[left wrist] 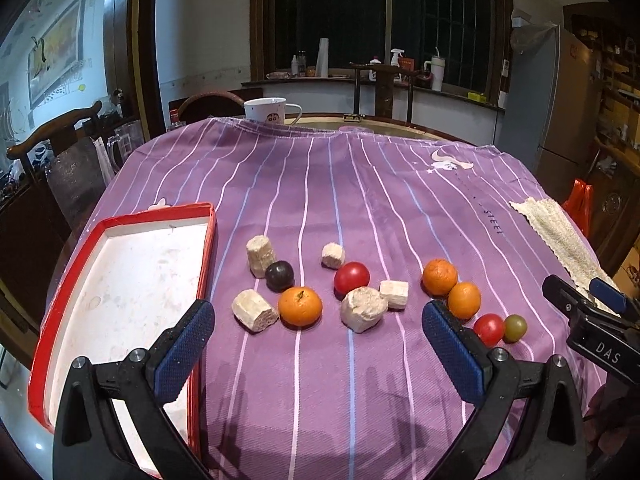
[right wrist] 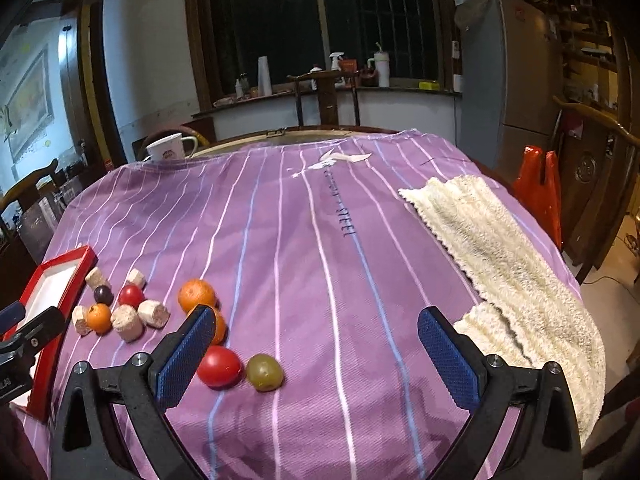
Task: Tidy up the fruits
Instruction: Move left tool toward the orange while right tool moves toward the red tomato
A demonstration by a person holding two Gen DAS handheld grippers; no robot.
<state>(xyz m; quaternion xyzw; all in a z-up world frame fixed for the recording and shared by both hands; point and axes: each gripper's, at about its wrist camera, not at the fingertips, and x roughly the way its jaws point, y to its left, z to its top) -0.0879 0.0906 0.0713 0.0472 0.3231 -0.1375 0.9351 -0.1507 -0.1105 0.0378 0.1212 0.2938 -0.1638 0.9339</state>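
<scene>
On the purple striped tablecloth [left wrist: 320, 200], round orange mandarins [left wrist: 300, 306] and red tomatoes [left wrist: 351, 277] are scattered beside a red-rimmed white tray [left wrist: 120, 280]; both the left gripper [left wrist: 318, 344] and the right gripper [right wrist: 316, 344] are held with fingers apart, empty.

Glossy tomato [right wrist: 219, 366] on matt woven cloth [right wrist: 320, 260]; nubbly terry towel [right wrist: 500, 264].

We see counter [left wrist: 384, 122] under purple striped cloth [left wrist: 320, 200] | on cloth: red-rimmed tray [left wrist: 120, 216], oranges [left wrist: 300, 306], tomatoes [left wrist: 351, 277], pale chunks [left wrist: 362, 308], towel [right wrist: 500, 264] | mug [left wrist: 266, 110] at far edge

Home dining room: fridge [left wrist: 548, 92], wooden chairs [right wrist: 326, 96], clothed table [left wrist: 360, 200].
</scene>
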